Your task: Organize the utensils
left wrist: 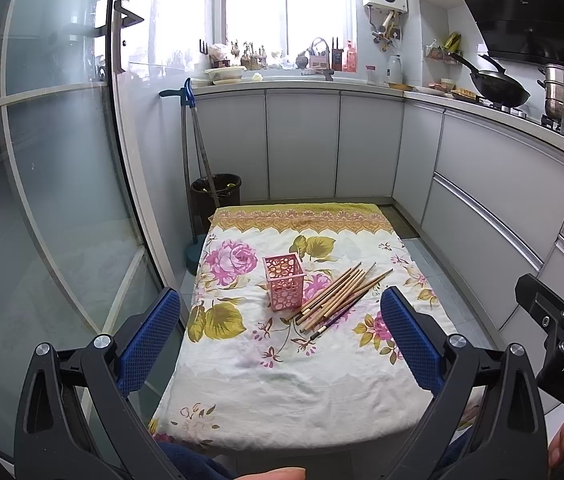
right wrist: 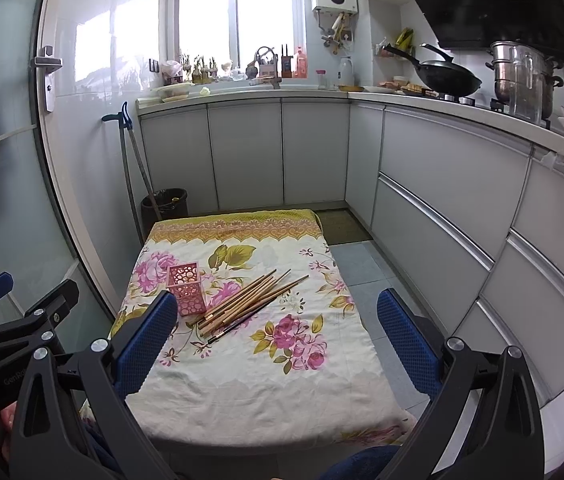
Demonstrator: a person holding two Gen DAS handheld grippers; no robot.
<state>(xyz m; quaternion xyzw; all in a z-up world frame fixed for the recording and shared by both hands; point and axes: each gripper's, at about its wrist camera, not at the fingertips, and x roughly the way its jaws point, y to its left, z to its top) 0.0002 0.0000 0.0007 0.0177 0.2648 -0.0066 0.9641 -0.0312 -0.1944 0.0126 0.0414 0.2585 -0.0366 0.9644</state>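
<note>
Chopsticks loose beside pink holder; both jaws wide.

Home kitchen: wok, cabinets

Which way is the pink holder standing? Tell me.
Upright: the holder stands on its base on the cloth, open top up, chopsticks lying beside it.

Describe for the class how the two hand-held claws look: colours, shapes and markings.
Each claw, left claw and right claw, has black angular plastic arms with triangular cut-outs, silver round pivot bolts and blue pads with a fine grid texture. White lettering marks the black bodies.
</note>
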